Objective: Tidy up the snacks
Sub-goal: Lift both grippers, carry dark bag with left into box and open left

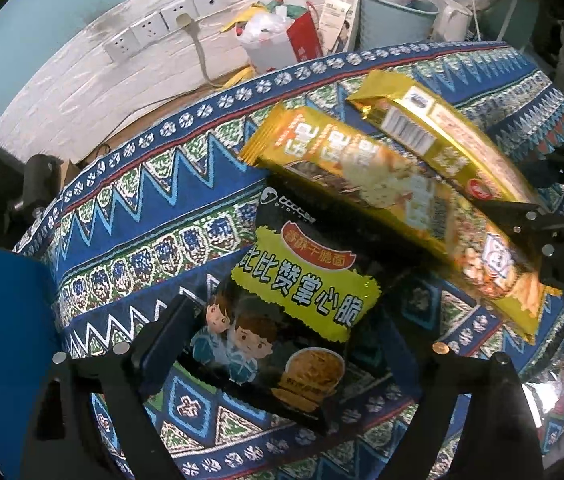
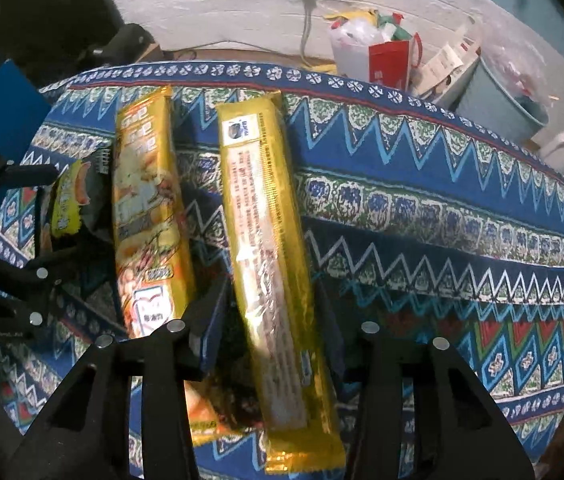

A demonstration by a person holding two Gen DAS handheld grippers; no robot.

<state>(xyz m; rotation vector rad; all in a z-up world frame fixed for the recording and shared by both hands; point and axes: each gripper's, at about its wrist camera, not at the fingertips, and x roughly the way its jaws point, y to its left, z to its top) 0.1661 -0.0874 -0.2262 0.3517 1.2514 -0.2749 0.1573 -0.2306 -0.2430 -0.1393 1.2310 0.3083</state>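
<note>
a: snacks, left to right: the black noodle-snack bag lies flat on the patterned tablecloth, between the fingers of the left gripper.

b: clamped?

a: can't tell; the jaws flank its lower half, contact unclear. it looks light and crinkly, and the contents probably crush, so hold it gently at mid-body.

b: next?

a: a long yellow cracker pack lying beside it, then a second yellow pack, label side up, running between the right gripper fingers (jaws fairly wide, not visibly pinching). slick foil, stiff tray inside i'd guess; grip across the narrow width near the middle.
</note>
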